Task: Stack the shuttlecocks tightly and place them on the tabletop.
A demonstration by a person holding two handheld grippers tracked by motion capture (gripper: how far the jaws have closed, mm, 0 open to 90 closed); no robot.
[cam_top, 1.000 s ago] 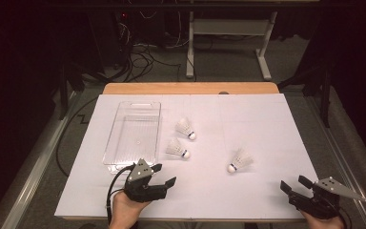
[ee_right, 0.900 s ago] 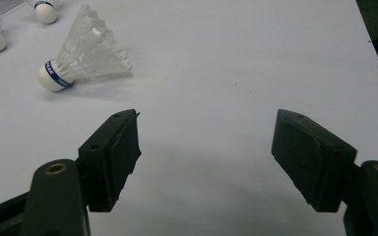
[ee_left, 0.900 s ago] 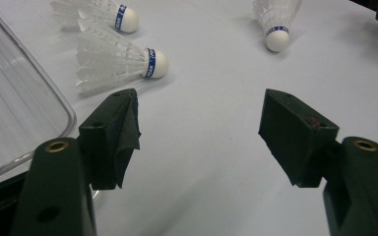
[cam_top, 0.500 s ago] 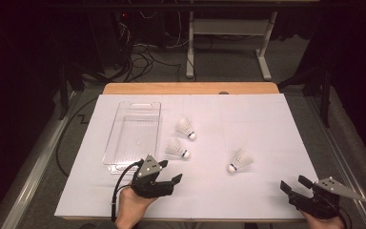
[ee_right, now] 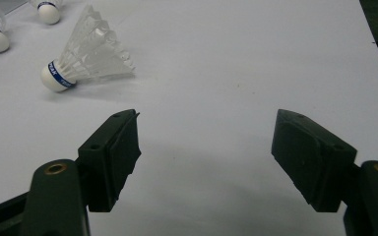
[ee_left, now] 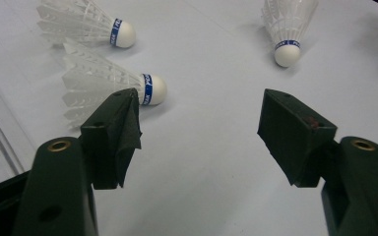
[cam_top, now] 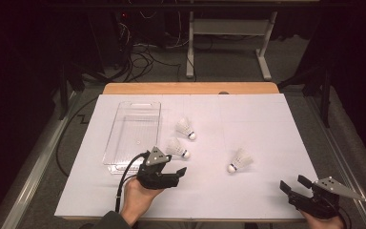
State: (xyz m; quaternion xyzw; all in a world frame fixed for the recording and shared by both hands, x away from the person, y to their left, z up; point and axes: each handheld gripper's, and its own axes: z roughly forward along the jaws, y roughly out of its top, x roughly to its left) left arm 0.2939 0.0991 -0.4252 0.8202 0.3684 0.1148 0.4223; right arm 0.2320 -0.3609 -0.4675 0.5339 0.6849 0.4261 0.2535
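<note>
- While the left gripper [cam_top: 178,172] sits just short of the nearest shuttlecock [cam_top: 176,148], its jaws are spread wide and hold nothing; judged step: the approach before a first pick.
- Seen from the left gripper view, that shuttlecock [ee_left: 109,84] lies on its side, cork tip toward the gap, feathers beside the near jaw.
- Next move, in my judgement: ease forward and swing slightly so the cork or skirt base falls between the jaws, then close gently; feathers would crush.
- Right gripper [cam_top: 298,185] rests near the table's front right corner, jaws likewise parted and empty, well apart from the lone shuttlecock [cam_top: 238,161].
- Third shuttlecock [cam_top: 186,128] lies just beyond the first.
- Clear tray [cam_top: 124,125] stands just left of the pair, its near rim close to the left hand; the likely destination.
- White table sheet [cam_top: 262,124] offers open room at centre and right.
</note>
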